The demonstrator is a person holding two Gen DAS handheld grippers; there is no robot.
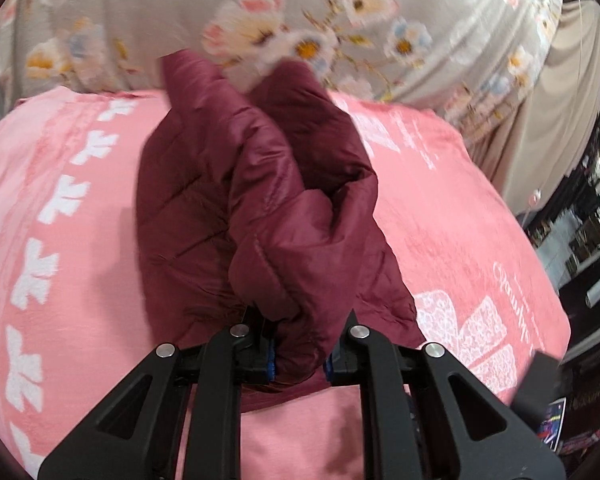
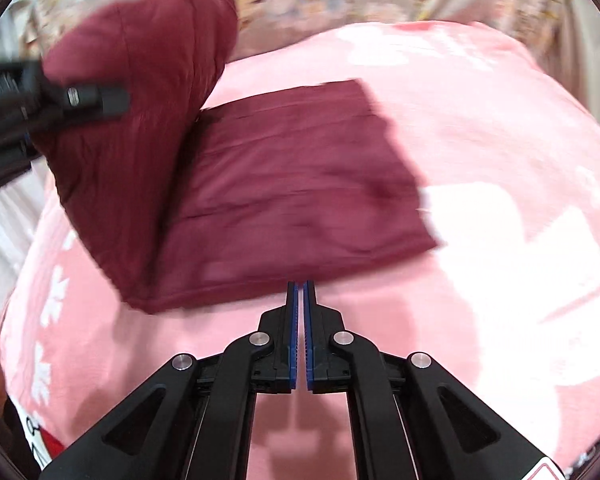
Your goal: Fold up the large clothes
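A maroon quilted jacket [image 1: 236, 200] lies on a pink blanket [image 1: 60, 160]. My left gripper [image 1: 300, 344] is shut on a bunched part of the jacket and holds it up off the blanket. In the right wrist view the jacket [image 2: 292, 184] lies partly flat, with its left part lifted up by the left gripper [image 2: 96, 98]. My right gripper [image 2: 301, 292] is shut and empty, just in front of the jacket's near edge, above the pink blanket [image 2: 500, 160].
A grey floral sheet [image 1: 300, 20] lies behind the blanket. Beige cloth [image 1: 560, 120] hangs at the right, with dark cluttered shelves [image 1: 592, 220] beyond it. The blanket has white leaf prints [image 1: 36, 264].
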